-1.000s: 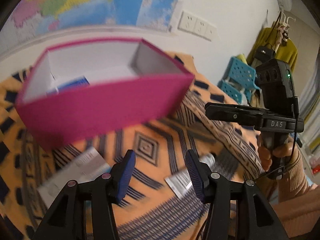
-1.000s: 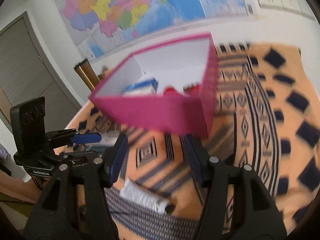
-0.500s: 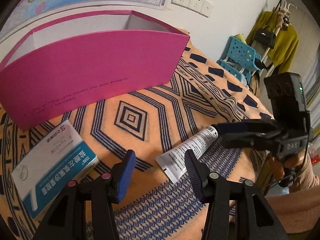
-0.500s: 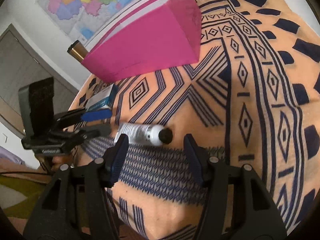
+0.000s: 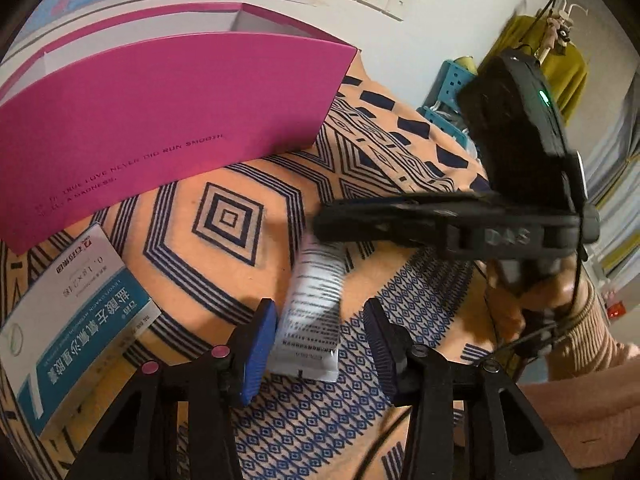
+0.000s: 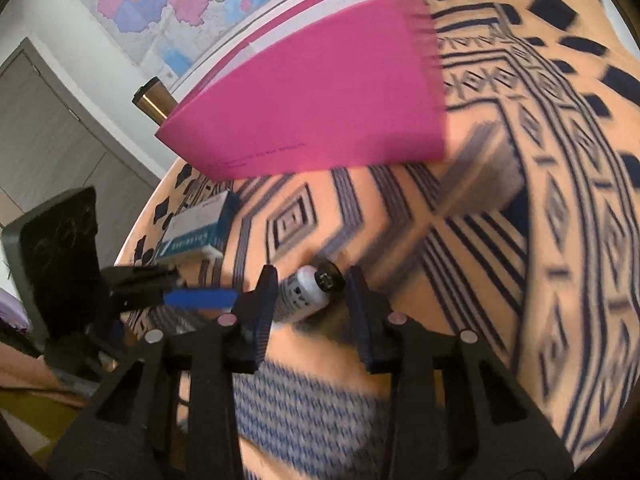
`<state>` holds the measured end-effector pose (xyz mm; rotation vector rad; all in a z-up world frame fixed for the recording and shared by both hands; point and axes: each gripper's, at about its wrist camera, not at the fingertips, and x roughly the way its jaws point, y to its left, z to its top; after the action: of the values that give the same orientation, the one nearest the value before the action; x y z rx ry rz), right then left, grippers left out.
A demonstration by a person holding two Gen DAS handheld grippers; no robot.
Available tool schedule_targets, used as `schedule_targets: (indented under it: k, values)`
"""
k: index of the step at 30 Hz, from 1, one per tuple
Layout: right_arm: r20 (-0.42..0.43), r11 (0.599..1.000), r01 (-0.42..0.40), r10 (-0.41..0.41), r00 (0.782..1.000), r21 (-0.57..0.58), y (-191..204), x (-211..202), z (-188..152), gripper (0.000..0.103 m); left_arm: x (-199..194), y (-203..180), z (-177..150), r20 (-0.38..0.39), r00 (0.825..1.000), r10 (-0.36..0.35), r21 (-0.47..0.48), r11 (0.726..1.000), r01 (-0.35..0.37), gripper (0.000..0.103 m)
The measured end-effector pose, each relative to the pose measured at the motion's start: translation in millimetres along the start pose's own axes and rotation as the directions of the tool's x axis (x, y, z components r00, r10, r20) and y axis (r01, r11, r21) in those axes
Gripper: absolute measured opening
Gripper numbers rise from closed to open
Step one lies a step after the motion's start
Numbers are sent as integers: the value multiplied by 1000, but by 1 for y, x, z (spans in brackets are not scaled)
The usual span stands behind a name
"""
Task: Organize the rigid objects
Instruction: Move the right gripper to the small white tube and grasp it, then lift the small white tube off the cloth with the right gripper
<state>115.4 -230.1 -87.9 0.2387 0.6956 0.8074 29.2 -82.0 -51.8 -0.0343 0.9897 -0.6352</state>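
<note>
Closing both grippers on the tube: left gripper at the flat crimped tail, right gripper near the cap, neither pressing yet. Light, squashy; pinch the stiffer capped shoulder.

Open patterned cloth to my right of the tube. Pink box walls off the far side, medicine carton crowds left, the other hand-held gripper crosses over the tube.

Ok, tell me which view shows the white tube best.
The left wrist view: the white tube shows nearly its full printed length, from its crimped end between that tool's fingers up under the other tool. The right wrist view shows only its black cap end, blurred.
</note>
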Motion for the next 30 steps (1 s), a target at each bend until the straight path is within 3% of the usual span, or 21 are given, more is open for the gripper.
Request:
schedule_targets:
  k: [13, 22, 30]
  values:
    - [-71, 994, -45, 38, 997, -101, 33, 49, 26, 36, 0, 1, -3, 6, 1000, -26, -19, 999, 26, 45]
    - [6, 998, -8, 9, 1000, -62, 21, 8, 11, 37, -18, 22, -2, 42, 998, 40, -46, 998, -38, 45]
    - [-40, 991, 57, -62, 997, -125, 35, -8, -29, 44, -24, 34, 18, 65, 993, 100, -37, 994, -98, 45]
